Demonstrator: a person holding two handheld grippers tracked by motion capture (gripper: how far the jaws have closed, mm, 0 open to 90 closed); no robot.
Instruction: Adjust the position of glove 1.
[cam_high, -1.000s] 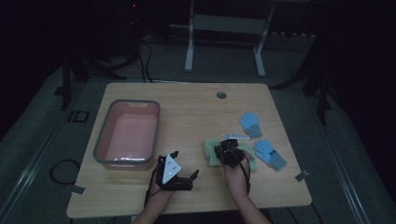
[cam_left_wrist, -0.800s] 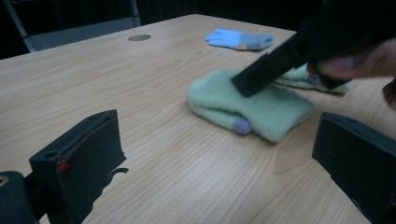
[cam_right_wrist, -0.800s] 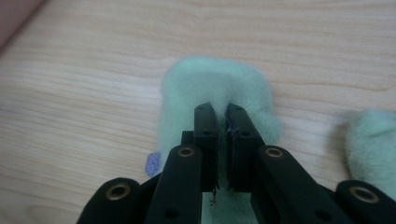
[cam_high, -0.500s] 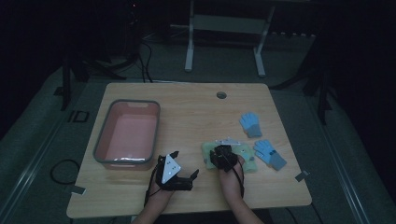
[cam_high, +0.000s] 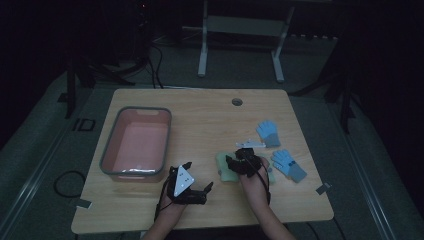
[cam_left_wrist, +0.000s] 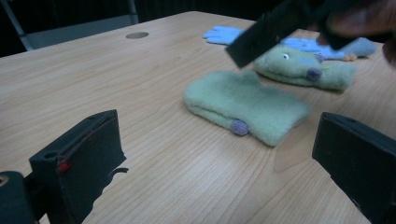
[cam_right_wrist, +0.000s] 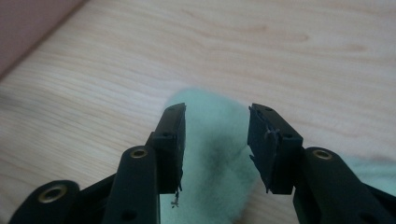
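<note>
Since the earlier frames, the right gripper (cam_high: 239, 161) has shifted slightly and its jaws have just been opening; they now stand spread astride the fuzzy green mitten (cam_right_wrist: 212, 154), not pinching it. The mitten lies on the wooden counter (cam_high: 210, 120), well apart from the empty pink tub (cam_high: 137, 142). The left gripper (cam_high: 197, 186) waits with jaws spread, so the work seems barely begun.

We find the high view fixed above the near edge of the table (cam_high: 210, 120), facing forward and down. The left gripper view sits low and close to the tabletop, facing right toward the green mitten (cam_left_wrist: 245, 106). The right gripper view looks steeply down from very near. All three views share that mitten and the surrounding wood.
</note>
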